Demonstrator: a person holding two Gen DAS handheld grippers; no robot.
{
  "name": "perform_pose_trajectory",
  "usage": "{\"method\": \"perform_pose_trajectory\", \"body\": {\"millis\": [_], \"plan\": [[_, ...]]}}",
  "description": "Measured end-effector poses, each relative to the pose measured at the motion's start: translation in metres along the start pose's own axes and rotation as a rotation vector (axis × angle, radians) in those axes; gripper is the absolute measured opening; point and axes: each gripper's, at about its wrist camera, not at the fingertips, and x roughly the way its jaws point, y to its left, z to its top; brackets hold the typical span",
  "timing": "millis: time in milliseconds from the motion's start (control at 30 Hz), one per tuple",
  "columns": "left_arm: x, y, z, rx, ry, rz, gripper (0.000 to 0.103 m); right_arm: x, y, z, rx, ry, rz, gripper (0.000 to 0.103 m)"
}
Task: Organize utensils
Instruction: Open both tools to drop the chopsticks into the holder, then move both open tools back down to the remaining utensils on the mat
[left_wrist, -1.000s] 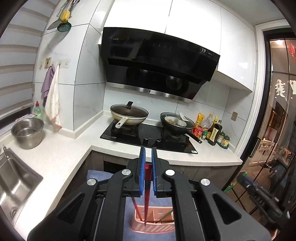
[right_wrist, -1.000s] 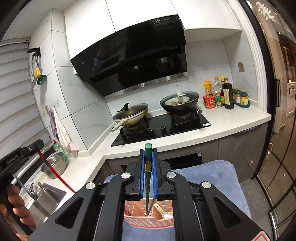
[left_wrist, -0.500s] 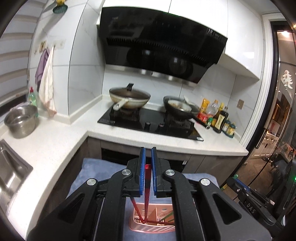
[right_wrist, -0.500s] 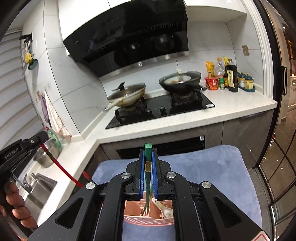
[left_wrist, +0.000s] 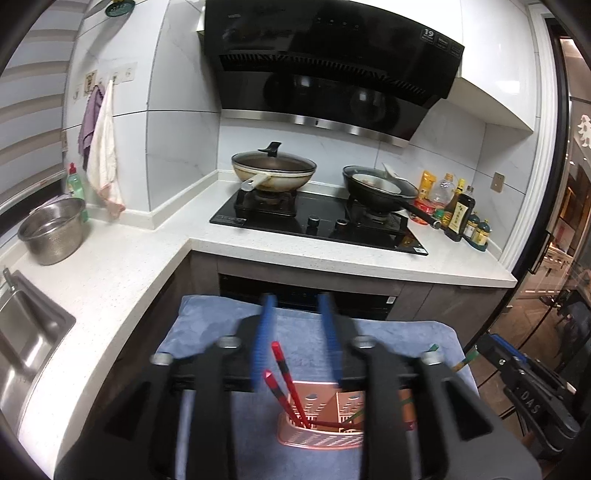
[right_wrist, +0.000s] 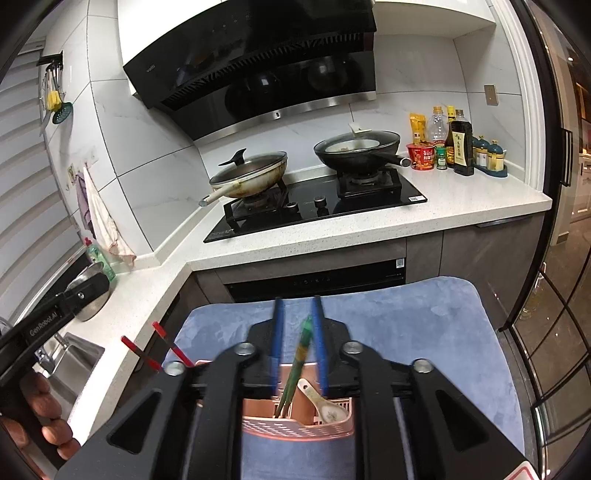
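The left gripper (left_wrist: 297, 339) has just been opening: its two blue-padded jaws now stand apart, and a pair of red chopsticks with black bands (left_wrist: 282, 373) rises in the gap between them without either pad pressing on it. Their lower ends sit in the left compartment of a pink perforated plastic utensil basket (left_wrist: 319, 435), which rests on a blue plush cloth (left_wrist: 207, 325) at six o'clock in the left wrist view. The right gripper (right_wrist: 297, 347) has likewise just been opening; its blue pads are parted, and a green chopstick pair (right_wrist: 301, 350) leans freely between them, tilted toward one o'clock, touching neither pad as far as the blur lets one judge. Its tips stand in the basket's middle section, just beside a white ceramic spoon with a faint floral print (right_wrist: 325, 404) lying in the compartment to the right. In the right wrist view the red chopsticks' tops show at nine o'clock, near the left gripper's black body. Beyond the cloth, at twelve o'clock, a speckled white countertop (right_wrist: 461, 206) carries a black glass hob (right_wrist: 314, 210) with a lidded cream wok (right_wrist: 251, 175) and a black wok (right_wrist: 358, 147). A steel bowl (left_wrist: 51, 229) stands at nine o'clock in the left wrist view.
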Motion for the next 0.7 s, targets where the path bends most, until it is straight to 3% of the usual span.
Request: {"method": "perform_pose_trajectory", "body": {"millis": [400, 700], "plan": [[-0.022, 0.005, -0.013, 0.006, 0.0, 0.01, 0.034, -0.029, 0.002, -0.011, -0.01, -0.016, 0.0, 0.026], [-0.048, 0.007, -0.032, 0.019, 0.006, 0.01, 0.034, -0.057, 0.005, -0.042, -0.018, 0.003, 0.013, 0.026]]}}
